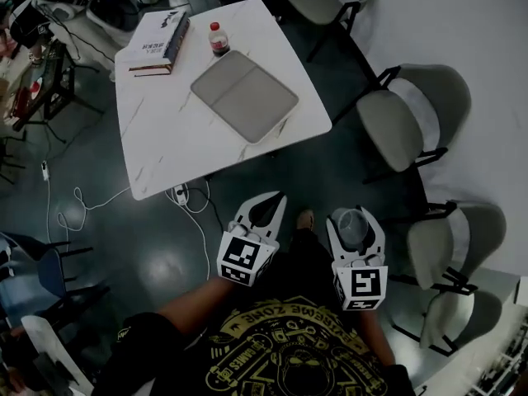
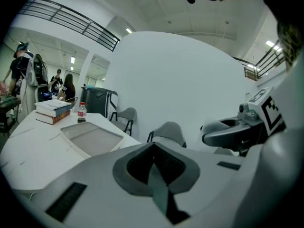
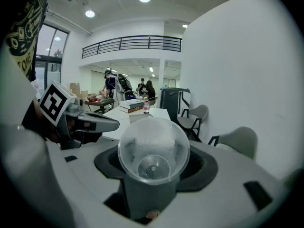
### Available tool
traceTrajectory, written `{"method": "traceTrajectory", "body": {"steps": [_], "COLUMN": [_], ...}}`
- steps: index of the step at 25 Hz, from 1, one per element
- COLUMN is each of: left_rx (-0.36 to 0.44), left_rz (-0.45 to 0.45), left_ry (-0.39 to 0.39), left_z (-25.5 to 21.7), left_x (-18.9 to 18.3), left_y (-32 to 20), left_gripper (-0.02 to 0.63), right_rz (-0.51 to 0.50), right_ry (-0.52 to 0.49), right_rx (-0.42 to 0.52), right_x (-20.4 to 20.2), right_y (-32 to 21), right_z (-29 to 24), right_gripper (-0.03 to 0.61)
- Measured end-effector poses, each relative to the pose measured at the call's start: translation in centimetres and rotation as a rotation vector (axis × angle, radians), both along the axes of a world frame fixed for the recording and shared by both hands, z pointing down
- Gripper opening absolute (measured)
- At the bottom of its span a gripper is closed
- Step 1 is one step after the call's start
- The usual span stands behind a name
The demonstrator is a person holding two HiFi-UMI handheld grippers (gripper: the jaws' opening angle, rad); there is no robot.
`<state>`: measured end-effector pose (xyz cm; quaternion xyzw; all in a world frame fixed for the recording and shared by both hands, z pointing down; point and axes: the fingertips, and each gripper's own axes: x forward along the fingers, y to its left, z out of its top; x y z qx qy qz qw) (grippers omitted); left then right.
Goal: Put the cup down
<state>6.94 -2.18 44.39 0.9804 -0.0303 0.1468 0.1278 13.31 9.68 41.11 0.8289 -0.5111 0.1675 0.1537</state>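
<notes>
A clear plastic cup (image 3: 153, 151) sits between the jaws of my right gripper (image 3: 154, 182), its open mouth facing the camera and the jaws shut on its sides. In the head view the cup (image 1: 353, 224) and right gripper (image 1: 355, 218) are held over the dark floor, well short of the white table (image 1: 165, 139). My left gripper (image 1: 272, 201) hangs beside it on the left, jaws shut together with nothing in them. The left gripper (image 2: 154, 151) view shows its pads meeting, with the table beyond.
On the table lie a grey flat tray (image 1: 244, 95), a stack of books (image 1: 159, 41) and a small bottle (image 1: 219, 40). Grey chairs (image 1: 412, 118) stand along the right. A white cable and power strip (image 1: 181, 193) lie on the floor by the table's near edge.
</notes>
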Motion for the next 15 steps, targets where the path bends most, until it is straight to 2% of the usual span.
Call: {"method": "traceTrajectory", "body": {"steps": [10,15], "left_rx": [0.026,0.023], "left_rz": [-0.250,-0.331], "left_ry": [-0.007,-0.036], "left_z": [-1.2,-0.9], "left_x": [0.2,1.3], "left_y": [-5.0,-5.8], "left_gripper": [0.011,0.011], "right_rz": [-0.254,-0.350], "right_ry": [-0.030,-0.047], "right_rx": [0.030,0.027], "right_x": [2.7,4.5], "right_y": [-6.8,-8.5], "right_z": [0.7,1.1], "right_gripper": [0.264,0.264]}}
